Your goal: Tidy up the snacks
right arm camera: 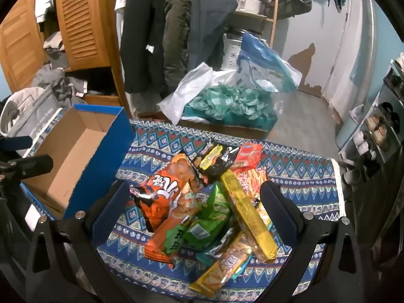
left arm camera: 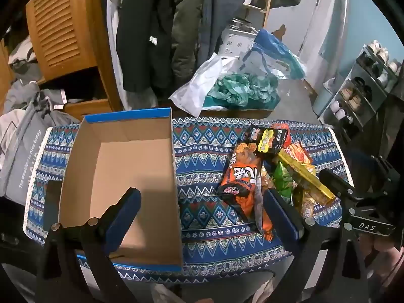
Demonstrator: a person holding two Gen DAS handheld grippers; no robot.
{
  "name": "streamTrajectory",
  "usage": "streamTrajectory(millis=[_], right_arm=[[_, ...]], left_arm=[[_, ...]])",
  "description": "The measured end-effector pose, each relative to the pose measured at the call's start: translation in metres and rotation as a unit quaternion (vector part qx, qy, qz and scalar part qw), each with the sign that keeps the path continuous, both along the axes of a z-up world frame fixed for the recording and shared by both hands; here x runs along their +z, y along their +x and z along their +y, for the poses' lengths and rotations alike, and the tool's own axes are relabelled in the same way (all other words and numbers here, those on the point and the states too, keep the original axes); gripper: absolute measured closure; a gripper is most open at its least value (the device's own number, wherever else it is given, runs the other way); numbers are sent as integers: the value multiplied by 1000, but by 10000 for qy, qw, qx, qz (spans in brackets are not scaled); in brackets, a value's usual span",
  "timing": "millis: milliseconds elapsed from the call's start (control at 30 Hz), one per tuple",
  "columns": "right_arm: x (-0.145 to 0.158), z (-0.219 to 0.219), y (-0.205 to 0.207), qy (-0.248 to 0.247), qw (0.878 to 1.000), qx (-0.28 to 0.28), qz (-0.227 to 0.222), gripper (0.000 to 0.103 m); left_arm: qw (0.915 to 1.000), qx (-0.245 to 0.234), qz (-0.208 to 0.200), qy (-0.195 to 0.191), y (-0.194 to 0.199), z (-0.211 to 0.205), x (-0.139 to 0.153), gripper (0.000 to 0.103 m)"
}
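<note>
Far left on the patterned tablecloth (left arm camera: 202, 151) sits the cardboard box (left arm camera: 121, 176), blue outside, brown inside, w/ nothing in it; the left gripper (left arm camera: 202, 217) hovers at its near right corner, jaws spread wide, holding nothing; its left finger (left arm camera: 123, 217) hangs over the box interior, its right finger (left arm camera: 280, 214) sits at the near edge of the snack pile, overlapping the near edge of the orange bag (left arm camera: 242, 176) in this view, contact can't be told.

Center-right lies the snack pile (right arm camera: 209, 202), just beside the box but apart from it; approx 7 packs overlap: orange bag (right arm camera: 166, 194) on the left, green bag (right arm camera: 209, 217) mid, black-yellow pack (right arm camera: 217, 159) at the far side, red pack (right arm camera: 248, 156) behind right, long yellow box (right arm camera: 247, 217) slanting across the top, a yellow-wrapped pack (right arm camera: 222, 267) nearest.

The right gripper (right arm camera: 199, 214) hangs above the pile, jaws fully apart, gripping nothing; its 2 fingers bracket the heap, left finger (right arm camera: 108, 209) beside the orange bag, right finger (right arm camera: 282, 209) just past the long yellow box; pile lies between them, lower down.

Behind the table: plastic bags w/ teal cloth (right arm camera: 227, 98).
</note>
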State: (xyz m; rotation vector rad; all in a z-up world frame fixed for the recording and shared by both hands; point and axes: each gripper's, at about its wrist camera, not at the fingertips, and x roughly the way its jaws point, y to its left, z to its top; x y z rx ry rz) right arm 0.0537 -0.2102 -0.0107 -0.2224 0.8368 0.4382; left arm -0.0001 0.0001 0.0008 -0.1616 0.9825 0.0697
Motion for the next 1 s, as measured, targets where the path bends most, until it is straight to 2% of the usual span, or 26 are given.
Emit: streamTrajectory(millis=[433, 1000], right_arm=[[2, 2, -1, 5, 10000, 7, -38, 2], [2, 2, -2, 3, 10000, 13, -42, 2]], left_arm=[[9998, -63, -186, -66, -4, 1, 4, 5], [9993, -83, -351, 123, -9, -4, 5, 5]])
